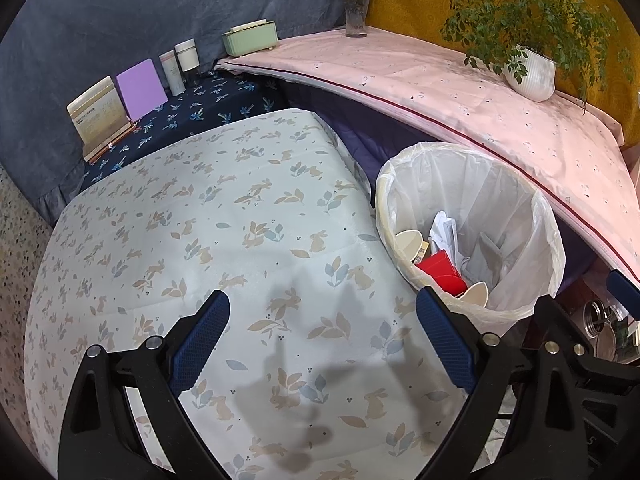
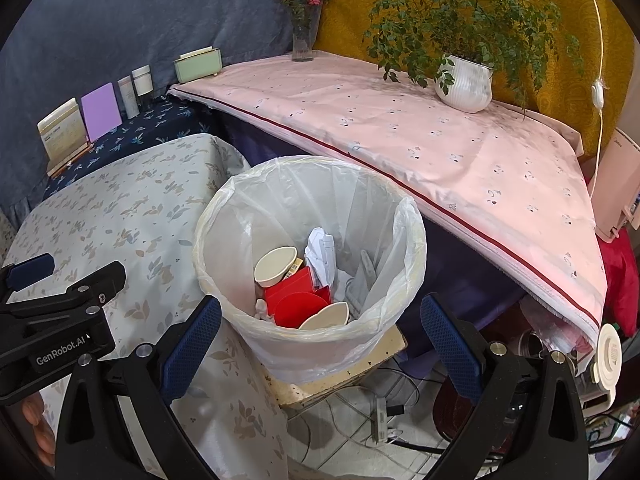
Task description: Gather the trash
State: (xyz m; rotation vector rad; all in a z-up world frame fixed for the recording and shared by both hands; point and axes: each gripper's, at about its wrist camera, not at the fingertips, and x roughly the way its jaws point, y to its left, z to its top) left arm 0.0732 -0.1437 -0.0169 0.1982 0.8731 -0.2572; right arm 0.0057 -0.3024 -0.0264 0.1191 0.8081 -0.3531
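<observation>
Closest to me, the left gripper (image 1: 322,340) hangs over the rabbit-print desk (image 1: 224,216) with its blue-padded fingers (image 1: 200,336) spread wide and nothing between them; the cloth beneath them shows only shadows. The right gripper (image 2: 320,344) is likewise spread and empty, poised just above the near rim of the waste bin (image 2: 308,344), which sits on a pale stand beside the desk's edge. Inside the bin's white liner the trash has gathered: a paper cup (image 2: 276,266), a red carton (image 2: 296,300), a crumpled white paper (image 2: 320,248) and a second cream cup (image 2: 326,316) at the near wall. I'd judge the collecting close to done, since no loose litter shows on the desk from either view. The next move, as I see it, calls for a look around for anything missed, or else drawing the liner's rim together, which would need both grippers at opposite sides of the bin. Further back lies the pink-covered desk (image 2: 400,128), bearing a potted plant (image 2: 464,84), a flower vase (image 2: 302,40) and a green box (image 2: 198,65).
</observation>
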